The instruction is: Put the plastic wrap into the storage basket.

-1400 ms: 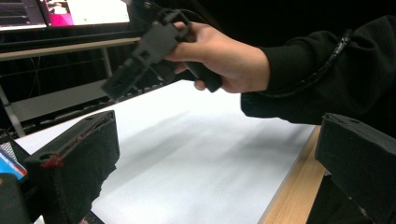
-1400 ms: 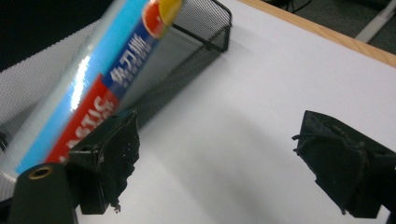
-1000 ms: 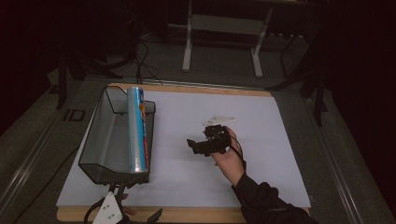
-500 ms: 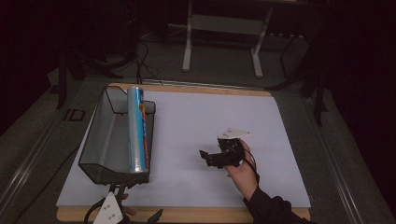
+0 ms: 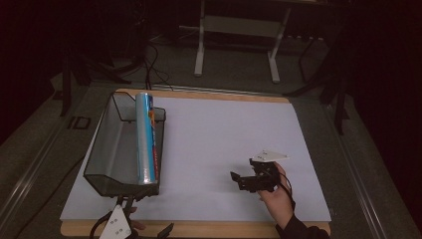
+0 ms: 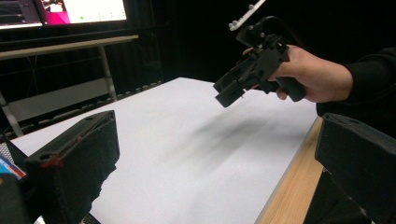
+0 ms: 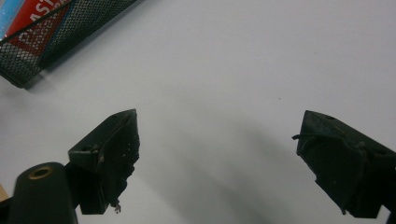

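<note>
basket: black wire-mesh basket [image 5: 107, 149], long and narrow, on the left part of the white tabletop [image 5: 224, 144], long side running away from the person
basket contents: one roll in blue shiny wrap [image 5: 146, 137] with a red label, lying lengthwise along the basket's right wall, far end sticking up over the rim
basket, right gripper view: mesh corner [image 7: 51, 37] top left with the red-and-blue roll label [image 7: 32, 21] showing through it
right gripper: right gripper [image 5: 244, 179] held over the near right part of the tabletop, well apart from the basket, tilted down and pointing left toward it
right gripper state: jaws spread wide, nothing between them, bare white surface under them in the right gripper view [image 7: 217, 154]
right hand: hand [image 5: 276, 196] wrapped round the grip from behind, dark sleeve coming in from the bottom edge; grey plate on top of the gripper
right gripper, left gripper view: seen top right [image 6: 231, 91], held off the surface, shadow below it
left gripper: left gripper [image 5: 124, 226] at the near table edge, just in front of the basket's near end, low and about level
left gripper state: jaws wide apart, nothing held [image 6: 210, 154]
table edge: wooden rim [image 5: 199, 230] along the near side
</note>
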A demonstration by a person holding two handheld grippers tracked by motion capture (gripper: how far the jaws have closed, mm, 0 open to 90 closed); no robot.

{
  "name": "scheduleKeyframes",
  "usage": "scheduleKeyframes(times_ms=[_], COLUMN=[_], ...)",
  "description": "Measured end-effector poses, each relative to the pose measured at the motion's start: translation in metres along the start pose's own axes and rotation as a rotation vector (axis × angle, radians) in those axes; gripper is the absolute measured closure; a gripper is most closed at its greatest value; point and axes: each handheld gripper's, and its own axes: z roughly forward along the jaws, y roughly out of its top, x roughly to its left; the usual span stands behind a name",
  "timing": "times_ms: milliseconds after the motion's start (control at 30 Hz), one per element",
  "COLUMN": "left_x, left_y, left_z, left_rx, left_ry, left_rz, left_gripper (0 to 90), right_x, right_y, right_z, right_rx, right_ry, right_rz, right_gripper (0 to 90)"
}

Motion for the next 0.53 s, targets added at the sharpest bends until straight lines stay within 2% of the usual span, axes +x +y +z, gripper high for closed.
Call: scheduleKeyframes(times_ms=[233,533], left_x=[0.0,0.0], left_y=[0.0,0.0], left_z=[0.001,0.001], left_rx=[0.0,0.001], left_ry=[-0.004,-0.01], left_rz=[0.001,0.008], left_gripper=[0.7,0.7], right_x=[-0.003,0.003], right_y=[-0.007,-0.012], right_z=[-0.007,0.006], right_rx=[-0.011,0.021], right_ry=[-0.037,-0.032], right_rz=[-0.017,-0.047], right_gripper=[12.8,12.8])
